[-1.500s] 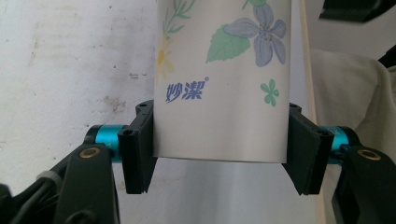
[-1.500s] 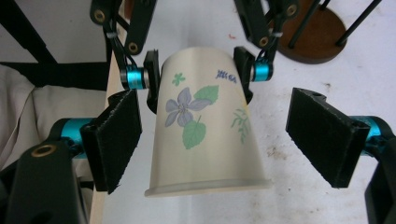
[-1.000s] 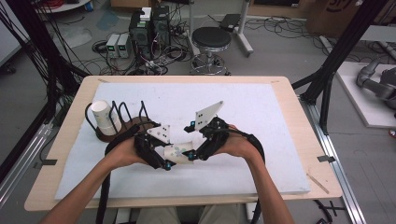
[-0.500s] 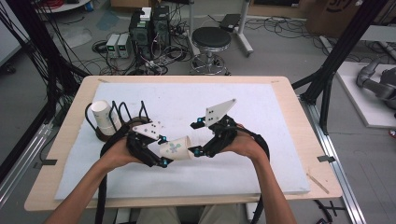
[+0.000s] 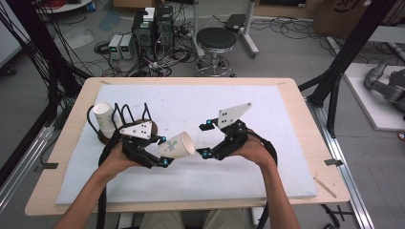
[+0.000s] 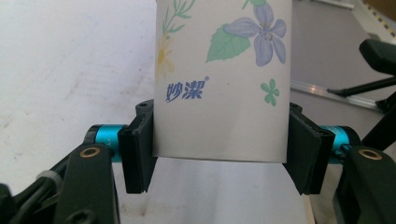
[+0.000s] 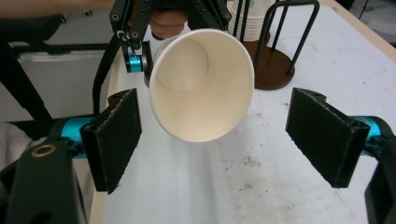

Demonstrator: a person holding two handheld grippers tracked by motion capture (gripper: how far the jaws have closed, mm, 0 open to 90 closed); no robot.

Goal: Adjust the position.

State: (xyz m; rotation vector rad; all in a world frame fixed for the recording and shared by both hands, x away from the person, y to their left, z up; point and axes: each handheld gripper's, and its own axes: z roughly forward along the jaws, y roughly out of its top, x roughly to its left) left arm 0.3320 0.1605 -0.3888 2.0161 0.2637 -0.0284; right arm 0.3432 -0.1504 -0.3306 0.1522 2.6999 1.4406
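While the left gripper clamps its fingers on the bottom end of a paper cup, the cup lies tipped on its side above the white mat that covers the table, its open mouth turned toward the right gripper. Seen from the left gripper view, both black pads press against the cup's wall just above its base, and the wall carries a printed pattern of green leaves, a pale purple flower and blue lettering. From the right gripper view the cup shows its plain cream inside, with the round bottom visible deep within. Its rim sits between the right gripper's fingers but nearer the left-hand pad; neither pad touches it, so these fingers stand open with clear gaps on both sides. On the high view the two grippers face each other near the middle of the table, close together. Behind the left gripper, near the mat's left edge, a stack of cups stands in a black wire holder on a round brown base
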